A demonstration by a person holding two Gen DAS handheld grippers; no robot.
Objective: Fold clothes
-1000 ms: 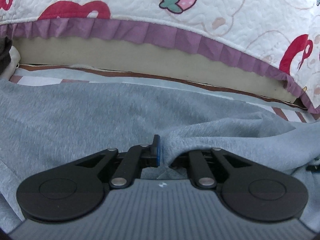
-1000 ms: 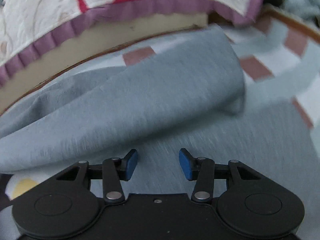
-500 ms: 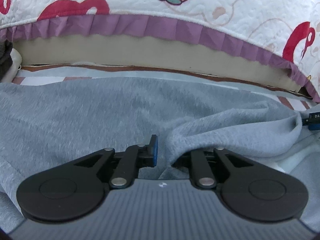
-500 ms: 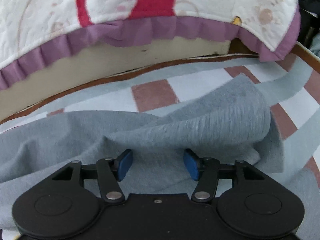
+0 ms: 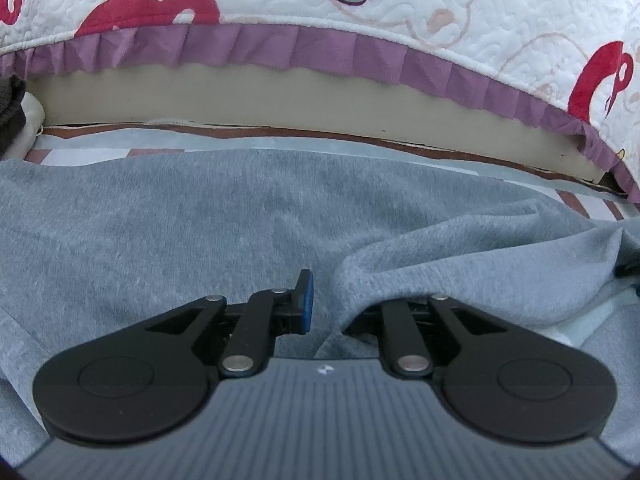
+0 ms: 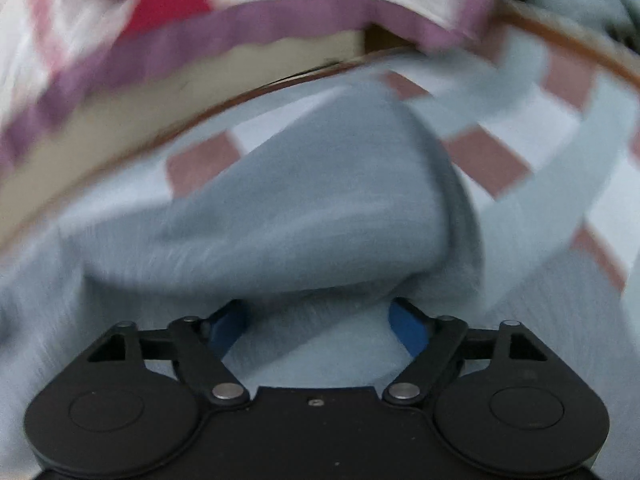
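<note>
One grey garment (image 5: pixel 224 220), one quilted cover (image 5: pixel 440 8) with a purple frill, one checked sheet (image 6: pixel 560 120) — and two grippers: left gripper (image 5: pixel 320 300), right gripper (image 6: pixel 316 320).

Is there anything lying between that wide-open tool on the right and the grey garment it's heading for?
Nothing visible. The right tool is opening, with only the grey garment just ahead, bunched on the checked sheet. The view is blurred, so contact is unclear.

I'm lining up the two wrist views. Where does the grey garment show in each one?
Left wrist: the grey garment fills the middle and lower picture, a fold of it pinched in the left gripper.
Right wrist: it lies across the centre and lower left as a blurred rounded fold, above the opening right gripper.
Shared landmark: the purple frill across the top.
</note>
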